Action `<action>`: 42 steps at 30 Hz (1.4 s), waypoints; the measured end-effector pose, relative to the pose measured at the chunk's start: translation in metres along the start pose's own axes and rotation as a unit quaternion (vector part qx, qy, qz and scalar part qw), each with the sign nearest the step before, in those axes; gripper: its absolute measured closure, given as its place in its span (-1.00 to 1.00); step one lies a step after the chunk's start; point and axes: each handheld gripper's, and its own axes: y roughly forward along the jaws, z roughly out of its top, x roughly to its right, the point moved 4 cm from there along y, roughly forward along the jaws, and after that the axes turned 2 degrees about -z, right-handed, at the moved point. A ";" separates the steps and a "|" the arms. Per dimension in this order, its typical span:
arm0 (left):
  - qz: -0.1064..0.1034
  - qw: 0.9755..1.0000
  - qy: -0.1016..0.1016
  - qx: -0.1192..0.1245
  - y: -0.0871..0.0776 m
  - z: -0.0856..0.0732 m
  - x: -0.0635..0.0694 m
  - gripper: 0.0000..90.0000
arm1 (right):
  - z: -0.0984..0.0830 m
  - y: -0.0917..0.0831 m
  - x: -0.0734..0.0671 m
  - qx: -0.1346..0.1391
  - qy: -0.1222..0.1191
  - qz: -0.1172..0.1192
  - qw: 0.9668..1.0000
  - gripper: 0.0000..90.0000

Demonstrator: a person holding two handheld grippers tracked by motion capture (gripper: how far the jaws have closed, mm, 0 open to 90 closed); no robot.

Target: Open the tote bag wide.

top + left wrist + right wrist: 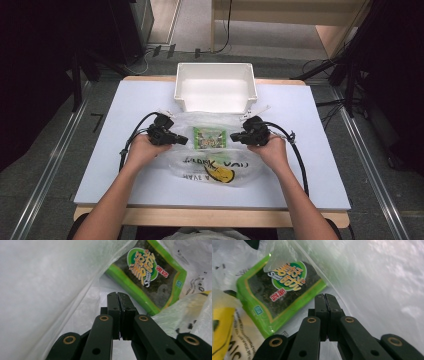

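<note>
pale blue-white tabletop [310, 150] on a wooden frame, dark floor and cables around it. nearest the person's edge lies a clear plastic bag [215, 167] printed with black letters and a yellow mark, flat at the tabletop's middle. inside it, toward its far end, sits a green seaweed snack packet [208, 137]. the left gripper [181, 141] sits just left of the packet and the right gripper [234, 136] just right of it, both at the bag's film. in each gripper view the jaws are pressed together; whether a fold of film is pinched between them i cannot tell. beyond, at the far edge, stands an empty white bin [215, 87]. the bag looks thin, limp and slippery, likely to crumple and slide; the packet seems light and crushable. best taken by the film at the bag's mouth, not the packet.
</note>
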 end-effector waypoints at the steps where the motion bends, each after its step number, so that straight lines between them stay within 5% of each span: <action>1: 0.002 1.000 -0.004 -0.001 0.001 -0.001 -0.002 1.00 | 0.000 0.000 0.000 0.000 0.000 0.000 1.000 1.00; 21: 0.063 0.997 -0.035 0.014 0.004 -0.005 -0.020 0.97 | -0.012 0.014 0.025 0.005 0.043 -0.057 0.997 1.00; 34: 0.105 0.990 -0.087 0.029 -0.012 -0.011 -0.042 1.00 | -0.019 0.010 0.044 0.005 0.070 -0.089 0.994 1.00; 42: 0.146 0.986 -0.073 0.016 -0.015 -0.012 -0.040 1.00 | -0.025 0.003 0.052 0.004 0.096 -0.109 0.989 1.00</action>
